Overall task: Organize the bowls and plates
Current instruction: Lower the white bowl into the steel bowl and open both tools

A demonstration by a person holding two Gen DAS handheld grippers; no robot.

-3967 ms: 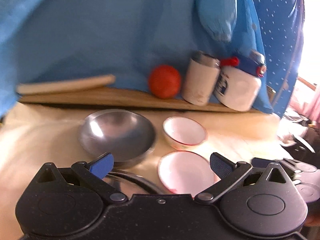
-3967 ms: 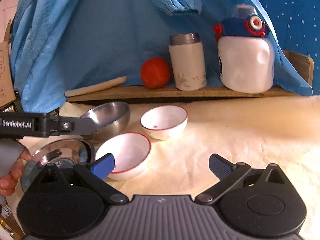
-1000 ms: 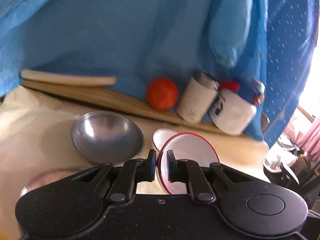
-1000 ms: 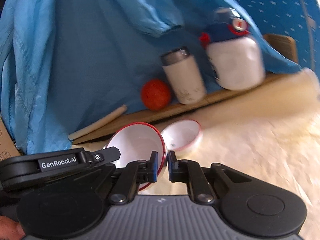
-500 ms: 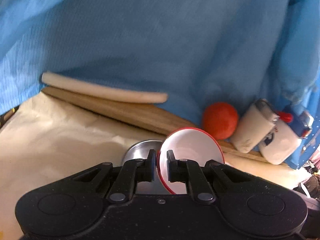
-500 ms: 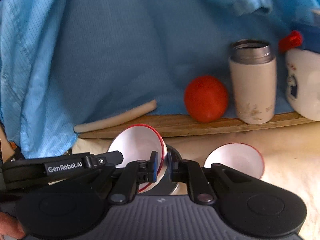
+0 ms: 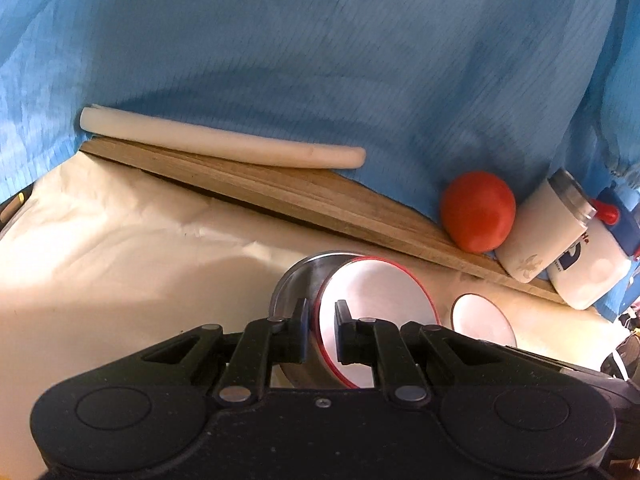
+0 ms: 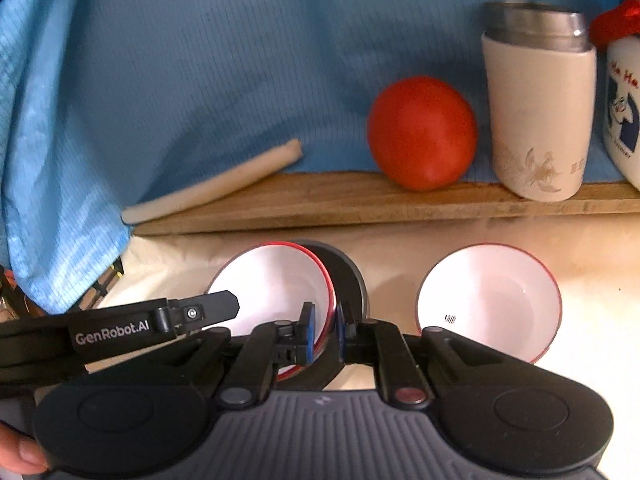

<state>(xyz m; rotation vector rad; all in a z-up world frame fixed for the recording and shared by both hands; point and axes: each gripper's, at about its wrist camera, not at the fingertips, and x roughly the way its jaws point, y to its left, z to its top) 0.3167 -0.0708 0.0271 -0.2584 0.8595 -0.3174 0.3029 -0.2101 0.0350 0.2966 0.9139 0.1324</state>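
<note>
Bright side light, soft shadows, sharp centre, fisheye-bent edges.

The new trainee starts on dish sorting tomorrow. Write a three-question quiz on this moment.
1. True or false: the right gripper is shut on the rim of a white bowl.
2. That bowl is tilted into which vessel? A) steel bowl B) flat plate C) wicker basket
3. On the board at the back, what stands between the red ball and the white bottle?
Key: 1 true; 2 A; 3 the cream tumbler.
</note>
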